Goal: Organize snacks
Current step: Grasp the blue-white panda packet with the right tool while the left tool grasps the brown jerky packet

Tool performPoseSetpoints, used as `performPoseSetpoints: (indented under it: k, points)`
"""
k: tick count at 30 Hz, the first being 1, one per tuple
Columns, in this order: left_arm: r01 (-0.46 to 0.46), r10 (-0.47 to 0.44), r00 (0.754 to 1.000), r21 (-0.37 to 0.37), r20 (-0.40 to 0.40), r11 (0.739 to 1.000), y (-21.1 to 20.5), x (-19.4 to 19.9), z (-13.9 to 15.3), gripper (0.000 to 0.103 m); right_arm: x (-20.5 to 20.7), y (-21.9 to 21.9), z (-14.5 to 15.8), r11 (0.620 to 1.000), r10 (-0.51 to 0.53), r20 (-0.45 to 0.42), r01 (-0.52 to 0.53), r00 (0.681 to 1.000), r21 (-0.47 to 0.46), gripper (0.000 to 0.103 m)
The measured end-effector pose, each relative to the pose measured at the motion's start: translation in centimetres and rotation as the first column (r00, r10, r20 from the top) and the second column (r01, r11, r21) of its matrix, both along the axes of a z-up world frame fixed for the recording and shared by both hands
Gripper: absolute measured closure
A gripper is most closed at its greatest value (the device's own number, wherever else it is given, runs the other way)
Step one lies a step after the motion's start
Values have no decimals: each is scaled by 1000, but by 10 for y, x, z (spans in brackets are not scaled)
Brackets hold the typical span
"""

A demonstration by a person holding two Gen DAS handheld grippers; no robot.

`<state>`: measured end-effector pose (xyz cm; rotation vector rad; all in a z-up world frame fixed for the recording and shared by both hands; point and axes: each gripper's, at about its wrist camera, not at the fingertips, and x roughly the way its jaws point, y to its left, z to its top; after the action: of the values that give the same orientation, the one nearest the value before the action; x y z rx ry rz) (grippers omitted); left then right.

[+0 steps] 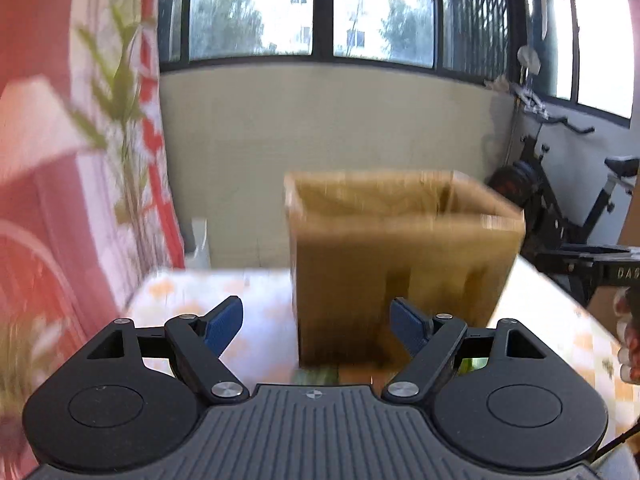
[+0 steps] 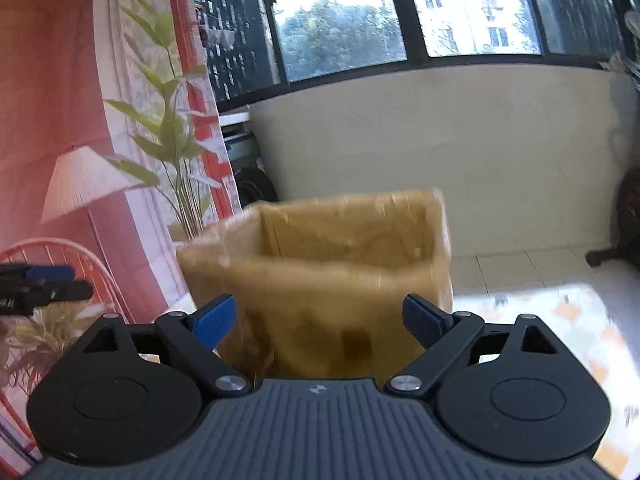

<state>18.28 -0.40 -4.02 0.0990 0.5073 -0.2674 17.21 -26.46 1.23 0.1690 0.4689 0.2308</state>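
An open-topped brown cardboard box (image 1: 400, 264) stands on the table with the patterned cloth (image 1: 248, 292), blurred by motion. My left gripper (image 1: 316, 324) is open in front of the box, slightly to its left, with nothing between its blue pads. In the right wrist view the same box (image 2: 332, 276) fills the middle, and my right gripper (image 2: 320, 320) is open just before its near wall, not touching it. The left gripper (image 2: 56, 280) shows at that view's left edge. A strip of green packaging (image 1: 316, 376) peeks out below the left gripper, too hidden to name.
A printed backdrop (image 2: 80, 120) with a lamp and plant hangs on the left. Windows and a low wall (image 1: 320, 128) run behind. An exercise bike (image 1: 560, 208) stands at the right. Fingers of a hand (image 1: 628, 344) show at the right edge. The table's far edge (image 1: 224, 270) lies beside the box.
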Motion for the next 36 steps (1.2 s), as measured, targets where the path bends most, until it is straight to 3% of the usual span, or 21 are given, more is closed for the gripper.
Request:
performPoseSetpoints:
  k: [6, 10, 13, 17, 23, 25, 26, 28, 31, 36]
  points:
    - [-3, 0, 996, -41, -88, 999, 13, -27, -52, 30, -50, 25, -43, 999, 2, -44, -3, 999, -41, 13]
    - [-31, 19, 988, -71, -154, 997, 15, -34, -79, 37, -66, 40, -72, 997, 35, -148, -45, 988, -69, 23]
    - [-22, 17, 987, -32, -158, 999, 13, -43, -92, 37, -69, 54, -92, 990, 86, -233, -109, 969, -88, 28]
    - [3, 1, 986, 27, -167, 1000, 11, -49, -106, 37, -63, 80, -105, 964, 190, -297, -235, 936, -123, 29]
    - [-1, 6, 978, 22, -210, 1000, 15, -46, -121, 38, -49, 112, -131, 918, 286, -369, -364, 884, -160, 29]
    - [-6, 11, 971, 20, -237, 1000, 17, -43, -128, 44, -45, 119, -141, 908, 301, -394, -387, 869, -162, 29]
    - [-5, 8, 968, 15, -251, 1000, 17, -41, -131, 46, -43, 120, -146, 905, 302, -406, -393, 863, -162, 35]
    - [8, -7, 962, 2, -271, 1000, 17, -39, -136, 49, -44, 120, -152, 908, 298, -416, -389, 859, -153, 51]
    - [31, -26, 955, 14, -296, 999, 12, -37, -147, 50, -51, 111, -151, 920, 271, -400, -358, 876, -159, 53]
    - [148, -131, 940, 30, -316, 988, -7, -37, -161, 49, -64, 80, -149, 961, 120, -387, -205, 914, -186, 54]
